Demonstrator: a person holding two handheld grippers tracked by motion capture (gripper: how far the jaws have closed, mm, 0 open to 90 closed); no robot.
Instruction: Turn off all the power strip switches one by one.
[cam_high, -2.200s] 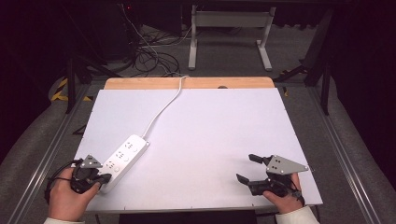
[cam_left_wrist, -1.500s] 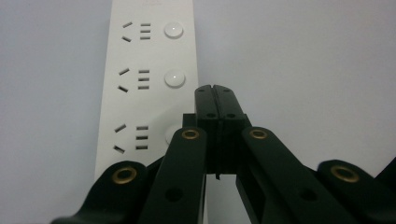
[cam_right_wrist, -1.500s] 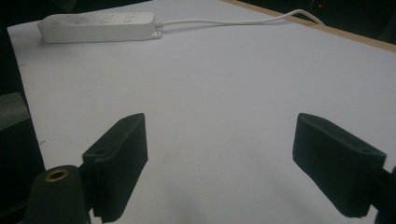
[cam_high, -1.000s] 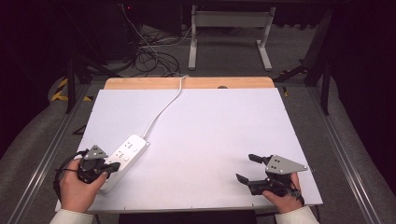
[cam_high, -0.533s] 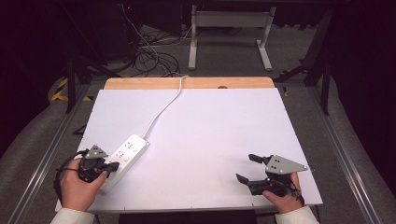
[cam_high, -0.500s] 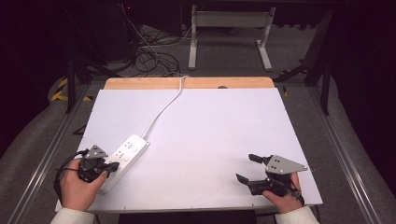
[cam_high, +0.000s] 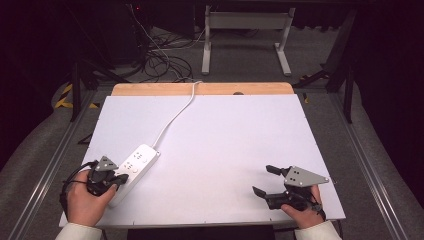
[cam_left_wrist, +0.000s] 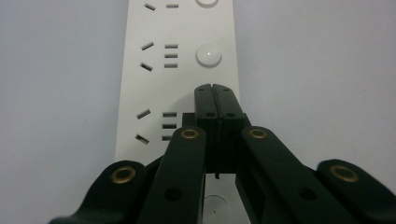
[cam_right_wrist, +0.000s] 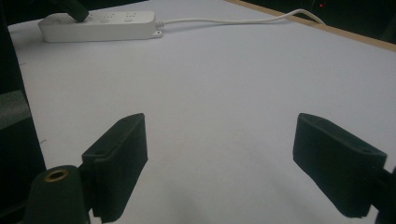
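Note:
A white power strip (cam_high: 134, 167) lies at the table's front left, its white cable (cam_high: 174, 116) running to the far edge. My left gripper (cam_high: 119, 179) is shut, with its joined tips over the near end of the strip. In the left gripper view the shut gripper (cam_left_wrist: 215, 88) points down at the strip (cam_left_wrist: 180, 70), just below a round white button (cam_left_wrist: 208, 55); I cannot tell whether they touch. My right gripper (cam_high: 265, 180) rests open at the front right, with nothing between its jaws. The right gripper view shows its open gripper (cam_right_wrist: 219, 158) over bare table and the strip (cam_right_wrist: 100, 25) far off.
The white tabletop (cam_high: 225, 135) has a wooden strip (cam_high: 200, 89) along its far edge. Beyond it lie dark floor, loose cables (cam_high: 160, 55) and a grey stand (cam_high: 245, 35). Metal rails (cam_high: 367, 165) flank the table.
The left hand shifted slightly right and forward onto the strip's near end about two seconds ago; since then it holds still. The right gripper has not moved.

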